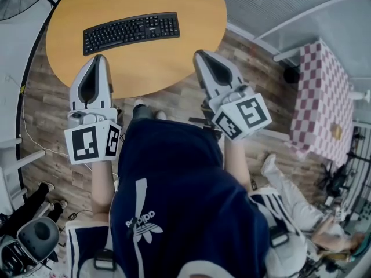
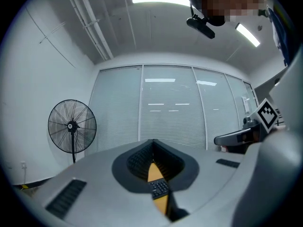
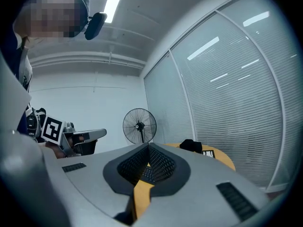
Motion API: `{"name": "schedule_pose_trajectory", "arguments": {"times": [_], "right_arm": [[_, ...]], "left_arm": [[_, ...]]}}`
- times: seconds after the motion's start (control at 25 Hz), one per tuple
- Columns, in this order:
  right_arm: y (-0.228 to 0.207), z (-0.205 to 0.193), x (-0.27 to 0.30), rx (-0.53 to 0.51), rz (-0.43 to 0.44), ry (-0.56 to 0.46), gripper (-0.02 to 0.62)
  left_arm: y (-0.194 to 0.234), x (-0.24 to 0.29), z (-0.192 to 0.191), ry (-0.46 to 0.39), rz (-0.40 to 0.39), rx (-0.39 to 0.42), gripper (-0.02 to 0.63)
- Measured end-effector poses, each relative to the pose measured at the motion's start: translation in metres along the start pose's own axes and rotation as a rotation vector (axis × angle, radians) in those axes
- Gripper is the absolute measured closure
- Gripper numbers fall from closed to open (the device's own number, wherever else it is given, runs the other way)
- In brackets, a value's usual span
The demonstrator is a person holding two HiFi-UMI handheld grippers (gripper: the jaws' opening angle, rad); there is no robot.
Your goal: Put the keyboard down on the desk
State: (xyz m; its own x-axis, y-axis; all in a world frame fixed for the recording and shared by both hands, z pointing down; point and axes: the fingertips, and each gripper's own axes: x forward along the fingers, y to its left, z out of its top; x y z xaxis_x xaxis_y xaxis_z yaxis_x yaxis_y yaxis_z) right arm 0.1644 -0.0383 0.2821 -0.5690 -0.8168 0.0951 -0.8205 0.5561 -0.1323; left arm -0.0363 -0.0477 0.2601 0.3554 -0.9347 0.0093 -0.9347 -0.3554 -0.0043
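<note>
Round wooden desk (image 1: 148, 62) bearing keyboard (image 1: 131, 32), plank floor (image 1: 49, 106), left hand-held gripper (image 1: 99, 58), right hand-held gripper (image 1: 199, 54), both clenched

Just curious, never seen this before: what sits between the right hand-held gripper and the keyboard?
Nothing: in the head view only bare desk top separates the keyboard from the shut right hand-held gripper.

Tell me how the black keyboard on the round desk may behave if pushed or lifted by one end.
The keyboard is a long, straight slab, so it probably stays stiff. It lies flat on the smooth desk, so a push likely slides it. Held at one end, its length may make it tilt.
</note>
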Motion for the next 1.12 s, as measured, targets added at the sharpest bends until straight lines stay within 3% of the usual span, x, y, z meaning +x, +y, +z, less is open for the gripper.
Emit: {"name": "schedule_pose_trajectory", "arguments": {"times": [0.28,0.72,1.12], "right_arm": [[-0.001,-0.002,0.005,-0.016,0.012,0.019,0.591],[0.006,-0.001,0.016,-0.030,0.024,0.022,0.591],[0.005,-0.004,0.031,-0.028,0.018,0.030,0.591]], "left_arm": [[-0.002,0.007,-0.008,0.025,-0.023,-0.054,0.603],[-0.004,0.014,-0.012,0.050,-0.058,-0.032,0.603],[0.013,0.023,-0.015,0.036,-0.042,-0.062,0.603]]}}
